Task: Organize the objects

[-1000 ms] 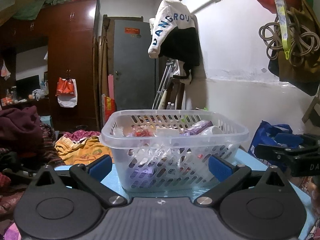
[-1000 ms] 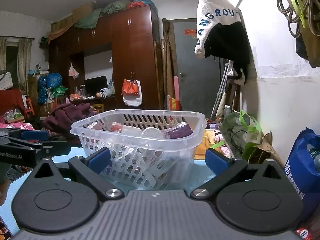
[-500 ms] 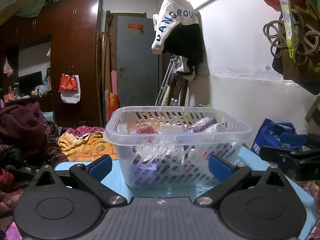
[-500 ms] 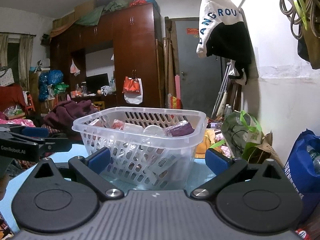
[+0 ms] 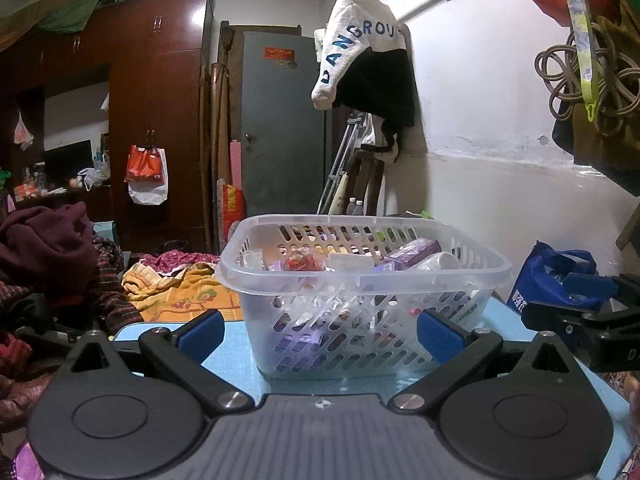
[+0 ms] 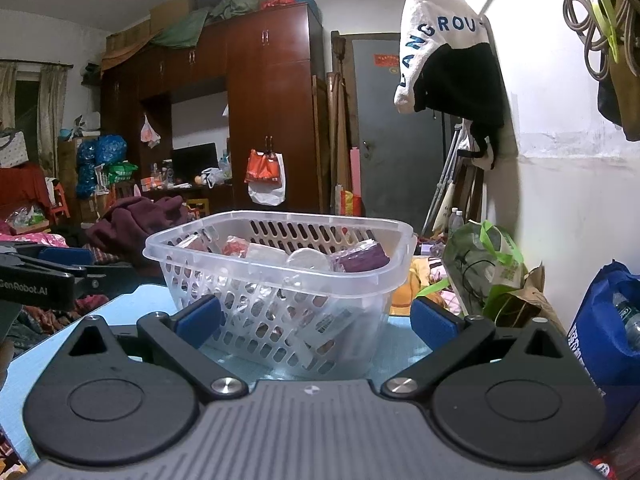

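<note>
Translucent plastic laundry-style basket (image 5: 362, 300), standing mid-table on the blue table (image 5: 236, 354) (packed with small packets), looks light but flexy, best gripped at its stiff rim by the open, empty left gripper (image 5: 320, 330) and right gripper (image 6: 316, 322).

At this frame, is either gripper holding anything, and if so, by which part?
Nothing is held. The left gripper and right gripper are both open, pointed at the basket without touching it.

One clear slotted basket (image 5: 362, 276) is seen on one blue table (image 5: 236, 344). Inside it, one purple box (image 5: 412, 251) and one red packet (image 5: 300, 263) are counted; the remaining contents cannot be counted.
</note>
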